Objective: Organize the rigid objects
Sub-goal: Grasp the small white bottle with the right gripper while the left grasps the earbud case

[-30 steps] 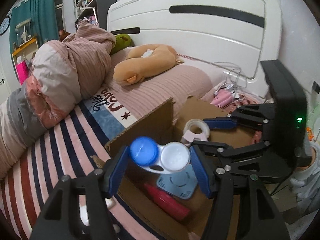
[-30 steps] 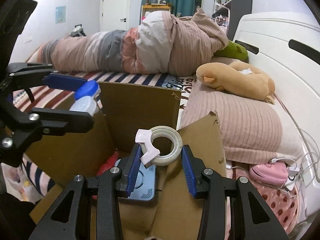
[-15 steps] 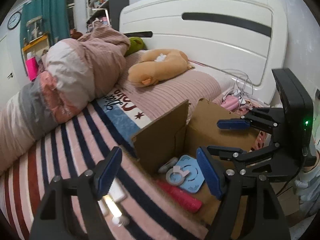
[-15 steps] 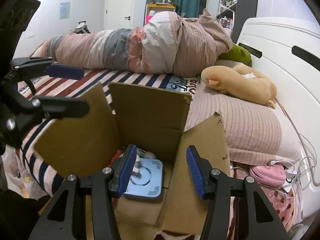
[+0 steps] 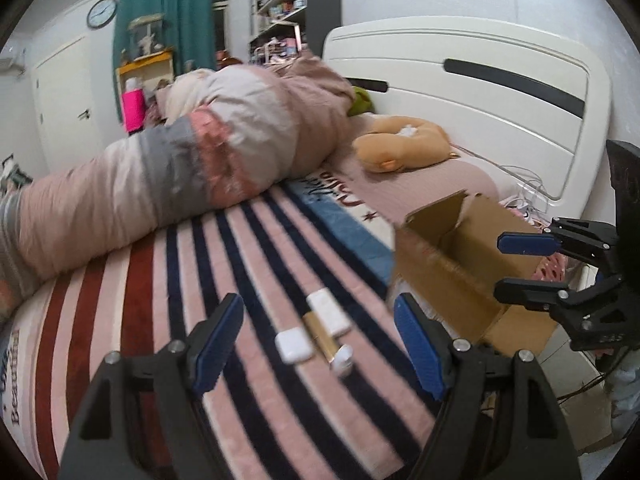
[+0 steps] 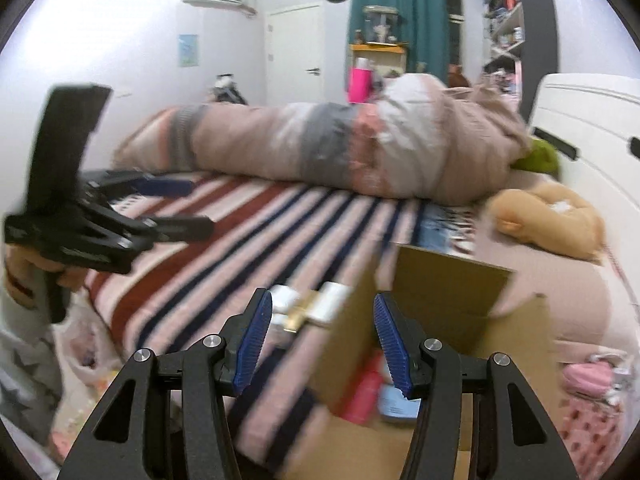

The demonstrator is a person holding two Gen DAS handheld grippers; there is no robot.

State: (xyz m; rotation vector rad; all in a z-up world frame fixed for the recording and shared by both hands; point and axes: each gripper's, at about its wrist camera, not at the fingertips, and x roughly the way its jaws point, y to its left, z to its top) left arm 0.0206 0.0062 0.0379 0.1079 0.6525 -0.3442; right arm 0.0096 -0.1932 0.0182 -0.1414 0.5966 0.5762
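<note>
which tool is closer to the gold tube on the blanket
Left. The left tool hangs open right over the gold tube, which shows between its fingers. The right tool, also open, sits off to the side by the cardboard box.

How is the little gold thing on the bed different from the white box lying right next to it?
The gold tube is shiny, thin and long; the flat white box is matte, wider and blockier. The tube ends in a white cap, while the box is white all over. Both lie flat, side by side on the striped blanket, outside the cardboard box, ahead of the open left claw.

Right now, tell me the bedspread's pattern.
The bedspread has pink, navy and dark red stripes, clearest in left wrist view.
</note>
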